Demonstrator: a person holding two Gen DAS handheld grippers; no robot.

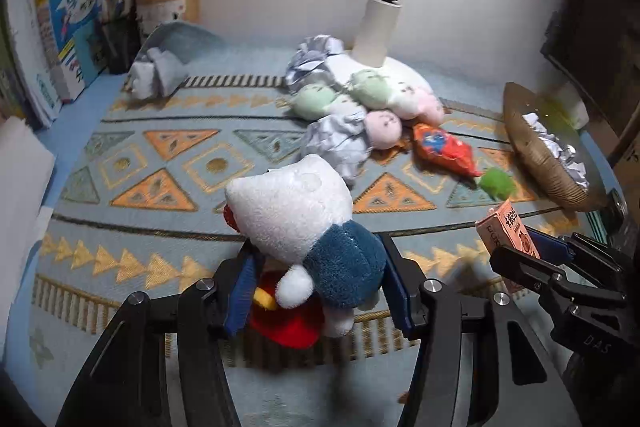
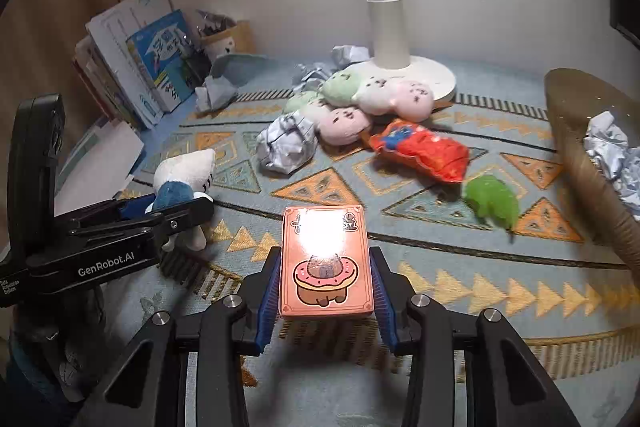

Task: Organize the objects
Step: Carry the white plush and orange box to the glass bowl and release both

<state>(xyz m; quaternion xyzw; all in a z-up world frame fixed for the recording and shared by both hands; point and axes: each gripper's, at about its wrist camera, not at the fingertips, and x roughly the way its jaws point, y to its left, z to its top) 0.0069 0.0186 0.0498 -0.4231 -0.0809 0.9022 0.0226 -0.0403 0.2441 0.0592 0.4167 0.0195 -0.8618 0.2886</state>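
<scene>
Above the patterned blue mat (image 2: 460, 283), the left gripper (image 1: 316, 291) is clamping a white-headed, blue-bodied plush cat (image 1: 304, 227) and the right gripper (image 2: 325, 291) is pinching a flat pink doughnut-print box (image 2: 325, 263); crumpled paper balls (image 2: 286, 143), pastel plushies (image 2: 372, 103) and a red snack bag (image 2: 420, 149) are still lying unsorted.

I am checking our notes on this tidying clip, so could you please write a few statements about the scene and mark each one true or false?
1. The left tongs grip a white plush cat in a blue top. True.
2. The right tongs are empty. False: they hold an orange box with a doughnut picture.
3. Crumpled paper lies in the woven basket. True.
4. The red snack bag is in the basket. False: it lies on the patterned cloth.
5. The white lamp base stands behind the pastel plush toys. True.
</scene>
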